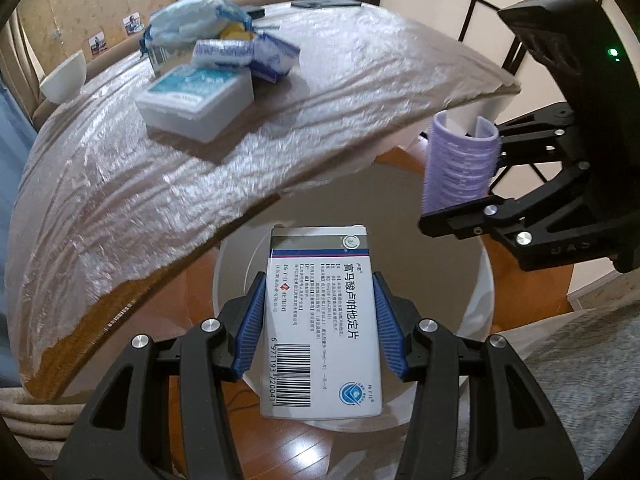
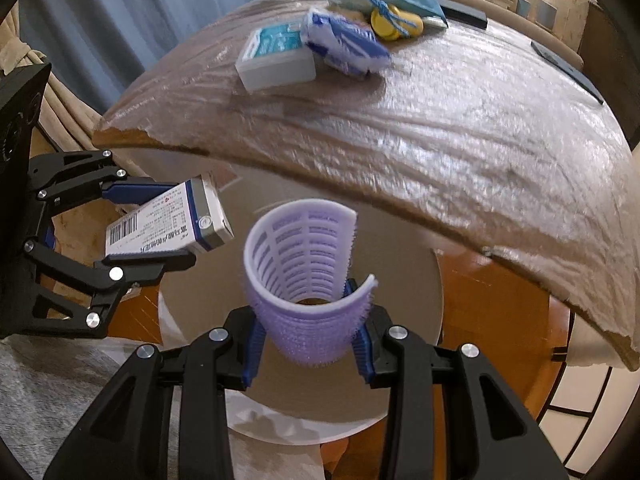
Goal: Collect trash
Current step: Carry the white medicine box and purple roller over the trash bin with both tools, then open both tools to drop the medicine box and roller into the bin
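My left gripper [image 1: 319, 277] is shut on a white medicine box [image 1: 320, 320] with a blue stripe and a barcode. It holds the box above the mouth of a round white bin [image 1: 485, 280] on the floor. My right gripper [image 2: 307, 307] is shut on a purple hair roller [image 2: 308, 276], also over the bin [image 2: 288, 429]. In the right wrist view the left gripper [image 2: 182, 222] and its box [image 2: 160, 226] are at the left. In the left wrist view the right gripper [image 1: 460, 176] and the roller [image 1: 460, 160] hang at the right.
A film-covered table [image 1: 200, 184] overhangs the bin's far side. On it lie a white box with a teal label [image 1: 196, 100], blue-and-white packets [image 1: 248, 52], a plastic bag [image 1: 188, 20] and a white bowl [image 1: 66, 76]. The floor is orange wood with a grey rug [image 2: 48, 392].
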Tool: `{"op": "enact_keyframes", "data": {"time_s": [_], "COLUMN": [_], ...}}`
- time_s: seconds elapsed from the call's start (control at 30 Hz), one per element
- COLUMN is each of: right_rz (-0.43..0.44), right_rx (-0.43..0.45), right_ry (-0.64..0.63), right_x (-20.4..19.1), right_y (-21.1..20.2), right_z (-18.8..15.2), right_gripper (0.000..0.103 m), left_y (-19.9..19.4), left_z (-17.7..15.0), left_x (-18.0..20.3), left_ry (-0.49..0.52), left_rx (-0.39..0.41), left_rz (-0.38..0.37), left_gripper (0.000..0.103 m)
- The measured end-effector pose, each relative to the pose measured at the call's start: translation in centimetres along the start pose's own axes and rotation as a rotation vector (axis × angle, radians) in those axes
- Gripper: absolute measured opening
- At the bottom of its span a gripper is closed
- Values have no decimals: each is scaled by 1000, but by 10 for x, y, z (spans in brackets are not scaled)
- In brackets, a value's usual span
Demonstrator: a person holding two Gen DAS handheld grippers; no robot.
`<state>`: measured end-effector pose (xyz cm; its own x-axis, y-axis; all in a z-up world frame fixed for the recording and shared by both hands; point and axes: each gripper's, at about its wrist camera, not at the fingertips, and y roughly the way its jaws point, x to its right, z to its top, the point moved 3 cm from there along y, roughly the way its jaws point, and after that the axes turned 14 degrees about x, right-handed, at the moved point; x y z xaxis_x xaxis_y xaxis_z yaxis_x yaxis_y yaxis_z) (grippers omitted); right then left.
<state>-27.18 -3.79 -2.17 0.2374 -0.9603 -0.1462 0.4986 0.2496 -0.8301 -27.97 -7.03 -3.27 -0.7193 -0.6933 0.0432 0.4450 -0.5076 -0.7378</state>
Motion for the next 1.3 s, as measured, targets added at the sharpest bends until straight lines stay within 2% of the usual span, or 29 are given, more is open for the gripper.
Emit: {"op": "enact_keyframes", "data": {"time_s": [0.53,0.83,1.3], "right_rz": [3,-11,-25], "right_rx": [-57,-75,-97], "right_ry": [-3,0,13], "right_x": [2,-8,5], "right_y": [36,57,67], "right_z": [-17,-17,-25], "right_gripper": [37,37,37], "left_y": [34,50,78], "left_z": [-25,-27,-27], "left_x": [-1,-2,2], "left_ry": [-27,-18,1], "left_rx": [-76,-96,-117], "left_rz": [52,65,62], "left_gripper": [52,52,52]}}
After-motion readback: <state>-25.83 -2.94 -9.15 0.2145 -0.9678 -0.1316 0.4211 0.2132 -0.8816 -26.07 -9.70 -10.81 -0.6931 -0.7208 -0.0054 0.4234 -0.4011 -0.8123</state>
